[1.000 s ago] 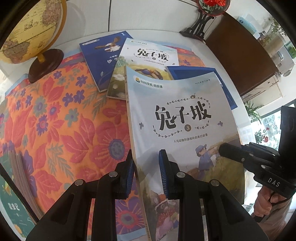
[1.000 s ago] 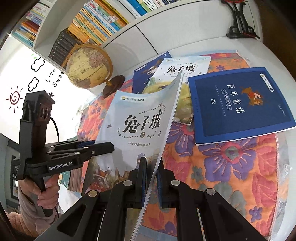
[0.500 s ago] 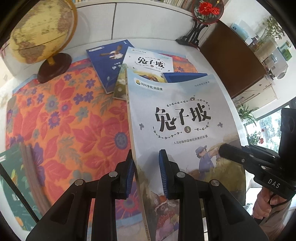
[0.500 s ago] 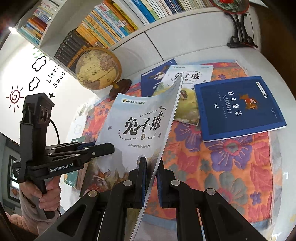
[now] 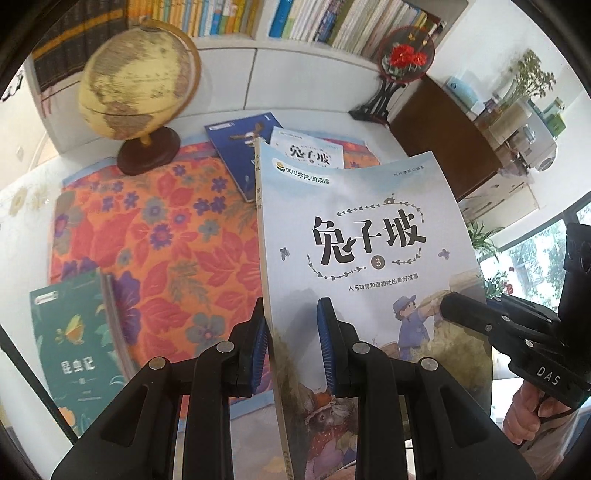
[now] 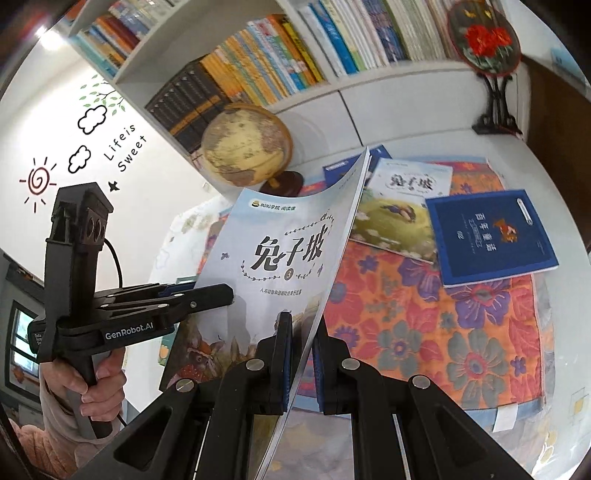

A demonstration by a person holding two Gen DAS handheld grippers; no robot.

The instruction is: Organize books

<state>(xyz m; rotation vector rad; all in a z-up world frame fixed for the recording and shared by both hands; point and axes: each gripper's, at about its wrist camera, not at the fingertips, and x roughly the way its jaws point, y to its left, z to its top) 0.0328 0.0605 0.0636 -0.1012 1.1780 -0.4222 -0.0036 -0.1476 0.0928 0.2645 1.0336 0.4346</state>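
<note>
Bookshelves line the wall behind a floral cloth (image 5: pixel 155 236) in my left view, where my left gripper (image 5: pixel 291 343) grasps the spine edge of the pale blue book (image 5: pixel 362 236), raised upright above the cloth, a globe (image 5: pixel 136 77) beyond.

From my right view, my right gripper (image 6: pixel 301 354) is clamped on the same book's (image 6: pixel 273 251) page edge; a navy book (image 6: pixel 491 236) lies flat on the cloth (image 6: pixel 436 332).

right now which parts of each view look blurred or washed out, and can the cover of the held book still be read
Left wrist view: the globe and shelved books are smeared, the window at right is blown out, and the held book has a crisp title. Right wrist view: the shelf spines are streaked, the fisheye bends the shelf edge, and the cover stays legible.
</note>
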